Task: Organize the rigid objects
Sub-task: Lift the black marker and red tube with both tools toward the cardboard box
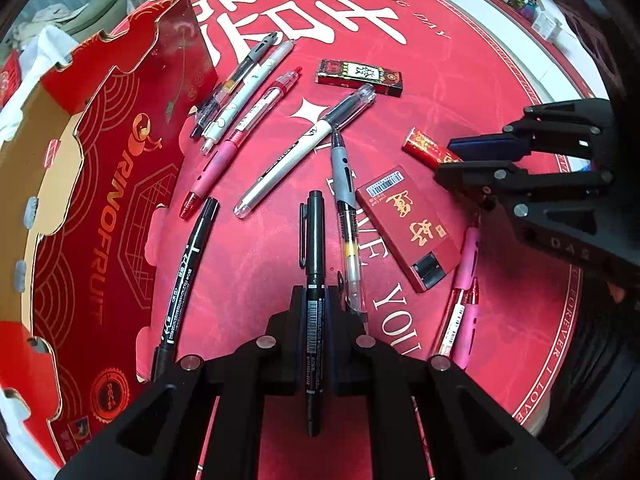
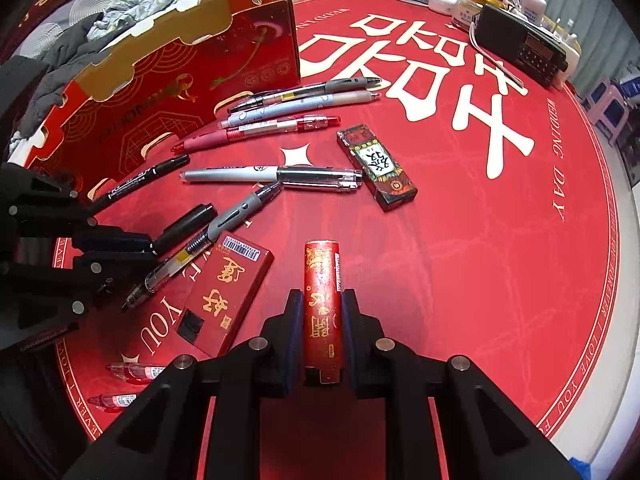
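In the left wrist view my left gripper point(image 1: 314, 300) is shut on a black marker point(image 1: 315, 232), which lies along the fingers and points away over the red tablecloth. In the right wrist view my right gripper point(image 2: 322, 299) is shut on a red lighter with gold print point(image 2: 320, 268), gripped by its sides. Each gripper shows in the other's view: the right gripper point(image 1: 452, 156) at the right with the lighter point(image 1: 424, 146), the left gripper point(image 2: 146, 246) at the left with the marker point(image 2: 188, 220). Several pens point(image 1: 304, 148) lie scattered between them.
A tall red cardboard fruit box point(image 1: 100, 184) point(image 2: 160, 92) stands open at the left. A flat red pack point(image 1: 408, 224) point(image 2: 228, 292) and a dark patterned pack point(image 1: 360, 76) point(image 2: 376, 168) lie on the round table. A black radio point(image 2: 524, 48) sits at the far edge.
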{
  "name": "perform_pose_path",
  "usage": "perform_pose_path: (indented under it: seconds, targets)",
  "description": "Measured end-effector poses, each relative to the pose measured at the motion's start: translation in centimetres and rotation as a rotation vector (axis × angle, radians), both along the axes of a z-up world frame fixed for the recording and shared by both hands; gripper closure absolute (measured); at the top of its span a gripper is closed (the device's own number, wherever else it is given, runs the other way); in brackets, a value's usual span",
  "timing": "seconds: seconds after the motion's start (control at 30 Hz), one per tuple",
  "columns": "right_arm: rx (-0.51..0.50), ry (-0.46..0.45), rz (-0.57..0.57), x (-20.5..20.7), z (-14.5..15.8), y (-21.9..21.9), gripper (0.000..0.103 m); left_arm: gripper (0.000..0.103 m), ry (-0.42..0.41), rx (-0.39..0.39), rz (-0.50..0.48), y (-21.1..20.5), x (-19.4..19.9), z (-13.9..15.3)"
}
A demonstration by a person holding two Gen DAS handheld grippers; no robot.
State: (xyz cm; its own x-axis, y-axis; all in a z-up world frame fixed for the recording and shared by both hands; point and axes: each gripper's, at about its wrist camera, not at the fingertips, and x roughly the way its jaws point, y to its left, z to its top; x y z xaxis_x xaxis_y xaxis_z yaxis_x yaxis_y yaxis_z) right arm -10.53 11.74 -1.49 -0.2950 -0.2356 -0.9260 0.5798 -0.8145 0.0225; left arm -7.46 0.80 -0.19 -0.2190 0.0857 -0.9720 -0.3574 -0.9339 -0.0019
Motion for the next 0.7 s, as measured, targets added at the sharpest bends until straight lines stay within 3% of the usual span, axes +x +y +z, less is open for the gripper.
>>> perform_pose_path:
  seconds: [0.2, 0.47, 0.5, 0.6, 0.7]
  targets:
    - [0.007, 0.002, -0.028, 0.2, 0.2, 0.1, 0.083, 0.094, 0.028, 0.011, 0.048, 0.5, -0.1, -0.2]
    - [-0.064, 0.046, -0.091, 1.5, 2.8, 1.1, 0.083, 0.094, 0.076, 0.027, 0.087, 1.8, 0.4, -0.3]
    - [-0.074, 0.048, -0.098, 1.6, 3.2, 1.1, 0.083, 0.094, 0.082, 0.031, 0.094, 0.0, 1.7, -0.5]
    - [-0.096, 0.055, -0.113, 2.0, 3.8, 1.0, 0.083, 0.094, 0.104, 0.039, 0.109, -0.2, 1.9, -0.1]
    - [-0.128, 0.058, -0.132, 2.3, 4.4, 1.0, 0.083, 0.094, 0.13, 0.036, 0.116, -1.5, 2.9, 2.0]
